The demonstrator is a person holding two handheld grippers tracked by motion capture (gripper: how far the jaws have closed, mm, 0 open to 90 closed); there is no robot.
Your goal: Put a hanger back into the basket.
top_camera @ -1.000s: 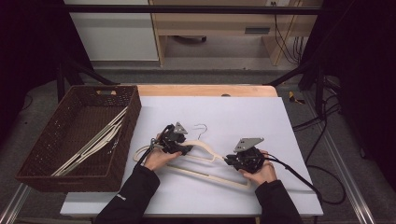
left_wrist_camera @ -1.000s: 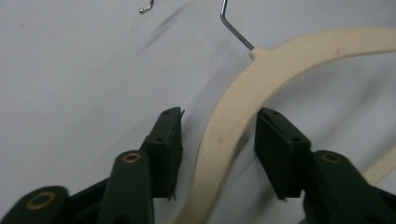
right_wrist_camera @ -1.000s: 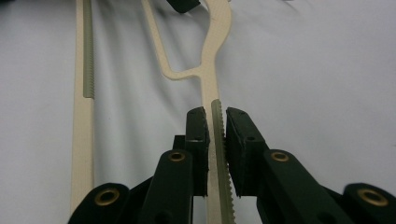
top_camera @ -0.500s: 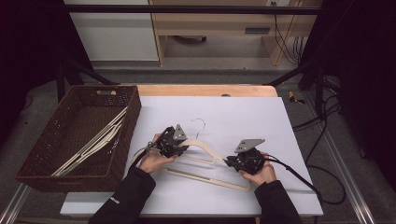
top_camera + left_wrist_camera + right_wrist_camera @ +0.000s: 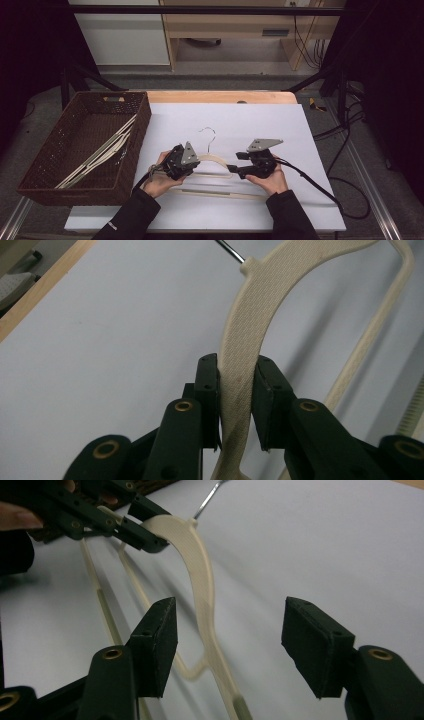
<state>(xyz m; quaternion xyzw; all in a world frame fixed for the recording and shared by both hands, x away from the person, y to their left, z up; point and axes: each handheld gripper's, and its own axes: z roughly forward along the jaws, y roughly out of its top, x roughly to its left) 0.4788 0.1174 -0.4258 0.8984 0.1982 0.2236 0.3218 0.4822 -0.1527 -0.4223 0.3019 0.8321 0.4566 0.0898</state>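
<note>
The brown wicker basket [image 5: 37,165] holds several cream hangers [image 5: 100,150]; right of the basket, on the table [image 5: 310,135], the left gripper [image 5: 235,390] pinches another cream hanger [image 5: 215,160]; the right gripper [image 5: 227,645] fingers, just opening, stand wide around its arm, untouching.

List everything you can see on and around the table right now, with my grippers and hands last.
Hanger: one, cream with a metal hook, on the white table top between the two grippers, clamped at one shoulder.
Hangers in basket: several, cream, lying slantwise; exact count unclear.
Basket: one, dark brown wicker, at the table's left edge.
Table: one, white top with a wooden far edge.
Cables: black, on the floor right of the table.
Left gripper: black, jaws have just been closing, pads pressed on the hanger.
Right gripper: black, jaws have just been opening, hanger arm between them untouched.
Hands: two, in dark sleeves.
</note>
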